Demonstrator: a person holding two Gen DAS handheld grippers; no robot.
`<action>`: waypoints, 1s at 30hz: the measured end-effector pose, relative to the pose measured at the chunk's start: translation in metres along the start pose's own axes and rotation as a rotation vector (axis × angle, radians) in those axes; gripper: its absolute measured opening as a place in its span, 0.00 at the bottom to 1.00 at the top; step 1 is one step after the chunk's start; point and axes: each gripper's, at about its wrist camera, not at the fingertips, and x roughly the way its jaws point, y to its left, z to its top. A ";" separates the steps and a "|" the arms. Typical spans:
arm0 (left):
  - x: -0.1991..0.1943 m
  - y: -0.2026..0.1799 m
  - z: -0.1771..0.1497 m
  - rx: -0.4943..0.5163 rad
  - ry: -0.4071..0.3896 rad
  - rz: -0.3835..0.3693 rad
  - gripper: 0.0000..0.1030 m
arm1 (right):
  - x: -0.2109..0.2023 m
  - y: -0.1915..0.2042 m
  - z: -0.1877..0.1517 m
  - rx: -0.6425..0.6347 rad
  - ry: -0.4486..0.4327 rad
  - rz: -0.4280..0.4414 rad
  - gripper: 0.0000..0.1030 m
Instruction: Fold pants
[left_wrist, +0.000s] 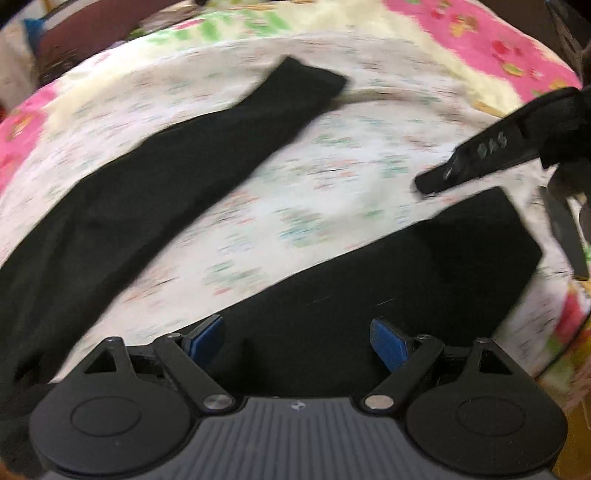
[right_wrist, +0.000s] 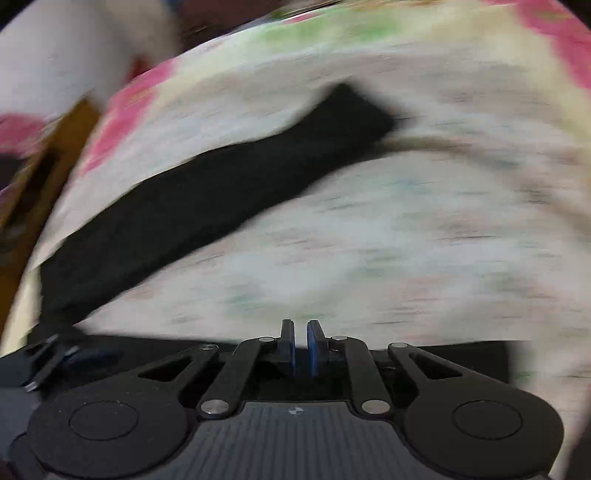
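- Lying spread on floral bedsheet (left_wrist: 332, 206): black pants (left_wrist: 155, 177), one leg toward 1 o'clock.
- My left hand-held gripper (left_wrist: 297, 341): jaws apart, over pants, gripping nothing.
- My right hand-held gripper (right_wrist: 301, 345): pads closed together, apparently empty.

This is looking like a bedroom in a home. A bed (left_wrist: 332, 192) is filling both views, wearing a soft white sheet with small printed flowers and a border (left_wrist: 480, 33) of pink, yellow and green.
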 end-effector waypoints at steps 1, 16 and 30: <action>-0.004 0.014 -0.007 -0.013 -0.001 0.015 0.92 | 0.011 0.020 0.001 -0.022 0.024 0.046 0.00; -0.053 0.317 -0.158 -0.356 0.055 0.350 0.92 | 0.207 0.306 0.007 -0.162 0.241 0.331 0.30; -0.021 0.428 -0.138 -0.382 -0.058 0.371 0.92 | 0.191 0.296 0.052 -0.182 0.150 0.132 0.00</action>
